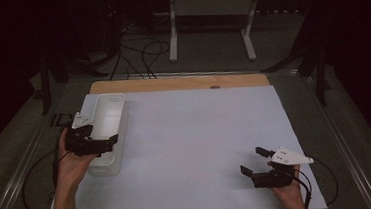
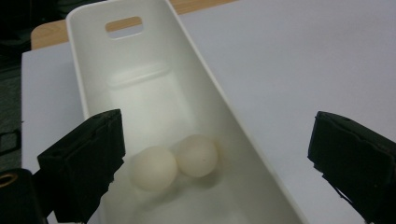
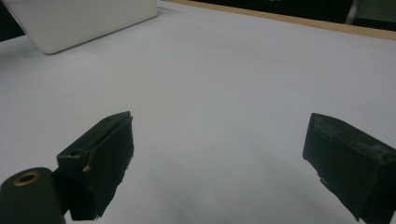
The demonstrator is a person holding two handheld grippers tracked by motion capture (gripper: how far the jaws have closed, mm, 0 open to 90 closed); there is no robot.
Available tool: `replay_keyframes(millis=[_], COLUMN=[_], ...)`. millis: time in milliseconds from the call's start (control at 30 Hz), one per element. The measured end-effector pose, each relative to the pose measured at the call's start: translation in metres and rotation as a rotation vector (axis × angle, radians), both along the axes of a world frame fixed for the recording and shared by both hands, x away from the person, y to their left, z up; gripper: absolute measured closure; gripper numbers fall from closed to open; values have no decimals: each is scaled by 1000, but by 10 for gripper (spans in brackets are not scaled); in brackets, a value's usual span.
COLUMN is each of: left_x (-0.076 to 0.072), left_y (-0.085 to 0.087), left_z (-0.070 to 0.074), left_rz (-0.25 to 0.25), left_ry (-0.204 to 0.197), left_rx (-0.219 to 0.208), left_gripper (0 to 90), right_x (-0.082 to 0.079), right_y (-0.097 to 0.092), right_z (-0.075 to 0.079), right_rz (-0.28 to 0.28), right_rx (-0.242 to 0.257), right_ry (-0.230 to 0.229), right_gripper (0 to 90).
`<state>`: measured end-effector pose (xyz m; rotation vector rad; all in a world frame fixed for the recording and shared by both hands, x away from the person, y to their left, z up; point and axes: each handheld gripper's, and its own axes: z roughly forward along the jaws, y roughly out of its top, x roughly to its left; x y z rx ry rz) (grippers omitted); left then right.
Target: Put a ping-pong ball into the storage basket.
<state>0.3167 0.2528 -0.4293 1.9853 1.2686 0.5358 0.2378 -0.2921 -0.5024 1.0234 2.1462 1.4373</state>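
Note:
A long white plastic bin [image 1: 108, 115] lies at the left of the white table sheet. In the left gripper view the bin [image 2: 140, 88] holds two white balls side by side, one ball [image 2: 154, 167] on the left and the other ball [image 2: 197, 155] touching it. My left gripper [image 1: 95, 136] hovers open over the bin's near end, its jaws wide apart with nothing between them [image 2: 215, 158]. My right gripper [image 1: 254, 162] rests open near the front right of the sheet; its jaws [image 3: 219, 158] frame bare sheet.
The white sheet [image 1: 191, 144] covers most of the table, with a wooden strip [image 1: 182, 82] along the far edge. Cables [image 1: 139, 58] and a white stand [image 1: 211, 17] lie on the floor beyond. Metal rails [image 1: 346, 137] run along both table sides.

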Motion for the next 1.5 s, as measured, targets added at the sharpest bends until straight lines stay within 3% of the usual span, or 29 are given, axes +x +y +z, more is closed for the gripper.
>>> replay_keyframes(millis=[333, 600, 1500], left_x=[-15, -26, -55], left_y=[-3, -4, -10], left_z=[-5, -10, -30], left_rz=[-30, -37, -153], left_ry=[-45, -114, -186], left_rx=[-23, -42, -131], left_gripper=[43, 41, 40], right_x=[0, 0, 0], right_y=[0, 0, 0], right_z=[0, 0, 0], right_rz=[-2, -3, -2], right_rx=[2, 4, 4], right_ry=[-1, -2, -4], right_gripper=[82, 82, 82])
